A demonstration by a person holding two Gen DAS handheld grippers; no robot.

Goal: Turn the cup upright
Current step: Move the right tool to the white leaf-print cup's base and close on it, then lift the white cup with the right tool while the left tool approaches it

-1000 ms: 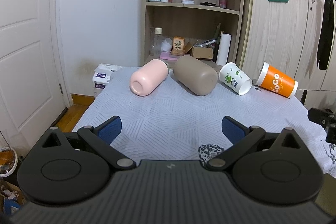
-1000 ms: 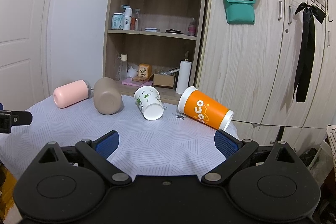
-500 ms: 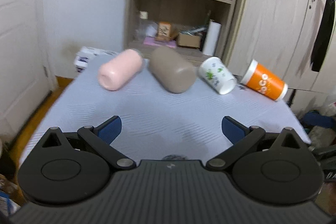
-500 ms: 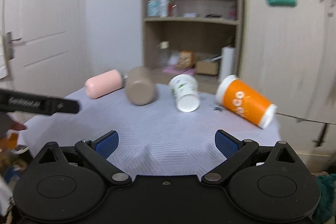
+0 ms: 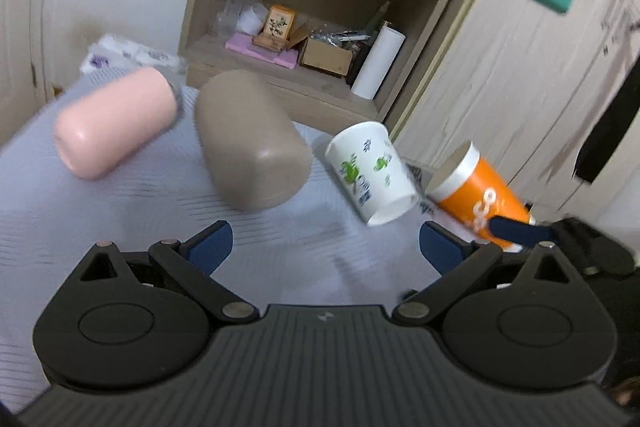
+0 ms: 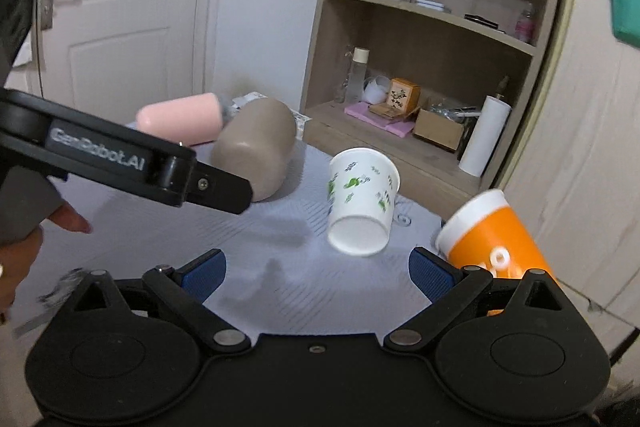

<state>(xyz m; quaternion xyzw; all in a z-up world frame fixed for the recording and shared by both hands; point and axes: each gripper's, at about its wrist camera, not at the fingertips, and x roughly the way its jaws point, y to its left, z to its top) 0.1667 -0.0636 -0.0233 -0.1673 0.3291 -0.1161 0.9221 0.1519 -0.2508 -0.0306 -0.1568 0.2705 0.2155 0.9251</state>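
Observation:
Several cups lie on their sides on a table with a light patterned cloth (image 5: pixel 120 219): a pink cup (image 5: pixel 112 123), a taupe cup (image 5: pixel 248 143), a white paper cup with green print (image 5: pixel 370 173) and an orange paper cup (image 5: pixel 480 195). They also show in the right wrist view: the pink cup (image 6: pixel 180 119), the taupe cup (image 6: pixel 256 147), the white cup (image 6: pixel 362 203) and the orange cup (image 6: pixel 496 239). My left gripper (image 5: pixel 324 247) is open and empty, just short of the taupe and white cups. My right gripper (image 6: pixel 316 273) is open and empty, close in front of the white cup.
A wooden shelf unit (image 6: pixel 432 39) with bottles, boxes and a paper roll stands behind the table. Wooden cabinet doors (image 5: pixel 520 67) are at the right, a white door (image 6: pixel 120 7) at the left. The left gripper's body (image 6: pixel 120 155) crosses the right wrist view.
Both grippers have moved forward towards the cups, which now look larger. The left gripper's body has come further into the right wrist view. Both stay open.

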